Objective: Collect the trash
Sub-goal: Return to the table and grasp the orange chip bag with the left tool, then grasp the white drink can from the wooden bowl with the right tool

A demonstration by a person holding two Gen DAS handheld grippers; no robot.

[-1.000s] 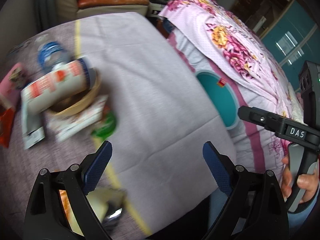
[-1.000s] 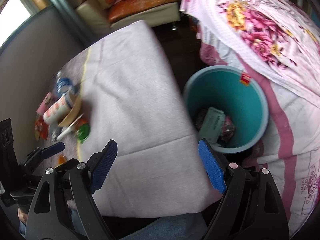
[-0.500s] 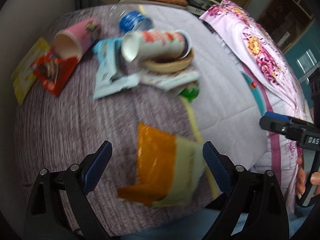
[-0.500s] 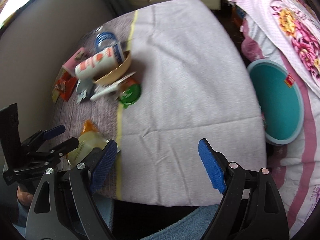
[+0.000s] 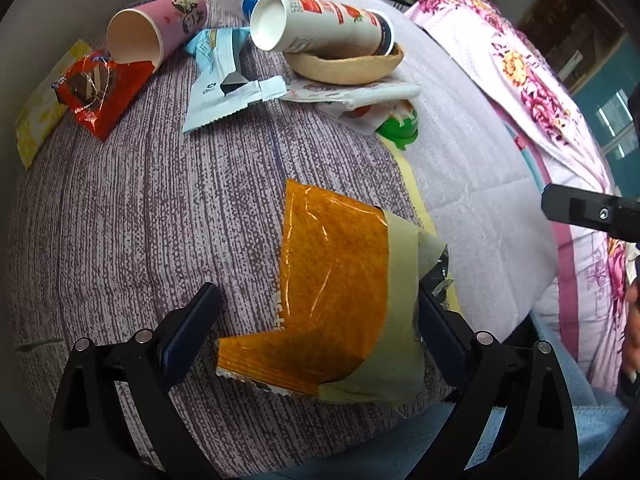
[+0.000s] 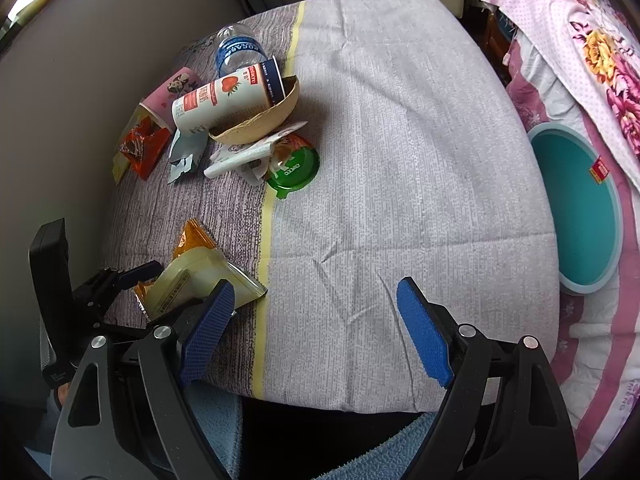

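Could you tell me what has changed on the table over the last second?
The left gripper swung from the bare cloth to the orange wrapper, which now lies between its open fingers, ungrasped. The right gripper turned from the teal bin toward the table, open and empty. The litter pile stayed put.

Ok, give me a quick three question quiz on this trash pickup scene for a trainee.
1. True or false: the left gripper is shut on the orange snack bag.
2. Which item rests in the tan bowl? A) pink paper cup B) white strawberry-print container C) green lid
3. Fill in: the teal bin stands off the table's ____ side in the right wrist view.

Key: 1 false, its fingers are apart on either side of the bag; 2 B; 3 right.
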